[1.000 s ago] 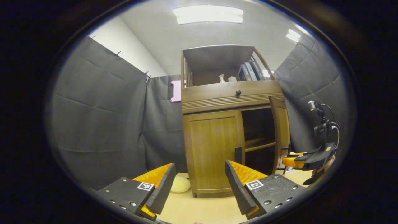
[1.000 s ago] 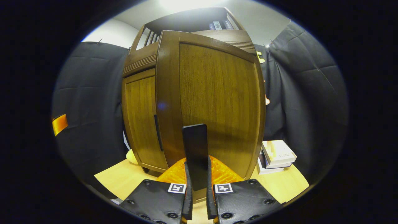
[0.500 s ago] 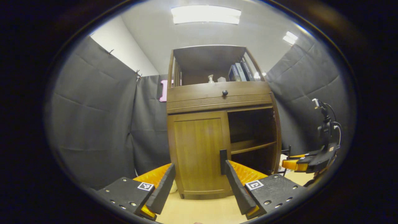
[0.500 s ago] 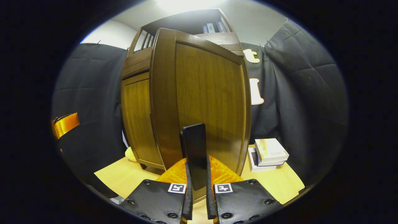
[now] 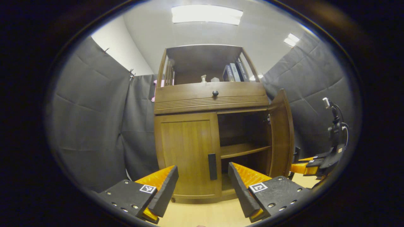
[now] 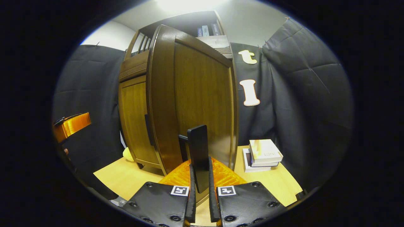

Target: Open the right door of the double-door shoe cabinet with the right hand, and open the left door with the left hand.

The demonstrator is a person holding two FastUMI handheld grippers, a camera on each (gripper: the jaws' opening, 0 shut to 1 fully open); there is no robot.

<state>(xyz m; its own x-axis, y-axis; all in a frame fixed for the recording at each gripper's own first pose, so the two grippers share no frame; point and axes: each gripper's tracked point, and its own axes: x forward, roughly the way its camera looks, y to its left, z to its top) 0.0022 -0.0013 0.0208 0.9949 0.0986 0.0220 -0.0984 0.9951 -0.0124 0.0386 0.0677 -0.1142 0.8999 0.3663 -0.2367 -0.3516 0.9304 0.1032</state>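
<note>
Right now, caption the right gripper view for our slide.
Right gripper clamps the open right door's handle; left door shut.

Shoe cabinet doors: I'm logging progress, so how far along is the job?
Roughly halfway. Done: the right door stands swung wide, showing the inner shelf. In hand: the right gripper is shut on the right door's handle. Left: the left door is closed, and the left gripper is open in front of the left door's handle, not touching it.

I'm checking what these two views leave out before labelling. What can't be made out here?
- Lower compartment behind the left door, left gripper view: hidden by the shut door.
- Cabinet interior, right gripper view: blocked by the right door.
- Book titles: too small.
</note>
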